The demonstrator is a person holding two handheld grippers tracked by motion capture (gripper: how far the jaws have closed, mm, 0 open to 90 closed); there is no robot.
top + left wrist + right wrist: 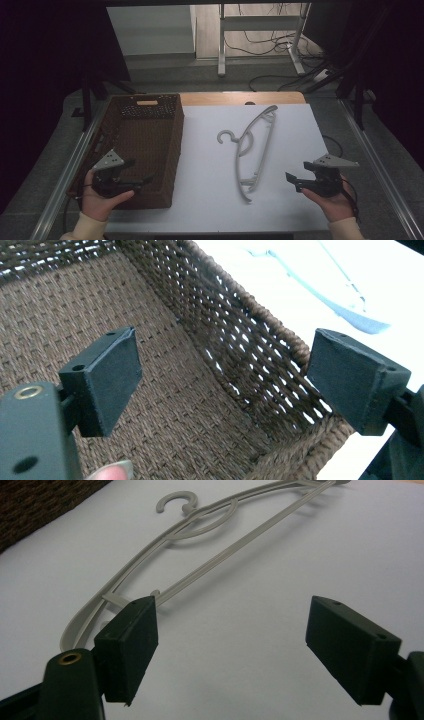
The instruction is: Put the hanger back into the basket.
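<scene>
From the high view, no words or brand marks can be read on anything. A pale grey plastic coat hanger (255, 150) lies flat on the white desk (210, 200), beside the brown woven basket (172, 150). The right hand-held gripper (291, 181) sits near the hanger's lower end, not touching it. The left hand-held gripper (146, 180) hangs over the basket.

In the left gripper view, its jaws stand wide apart with nothing between them, above the basket's floor (165, 405).

In the right gripper view, the jaws are wide and hold nothing. The hanger (200, 520) lies just ahead, to the left.
</scene>
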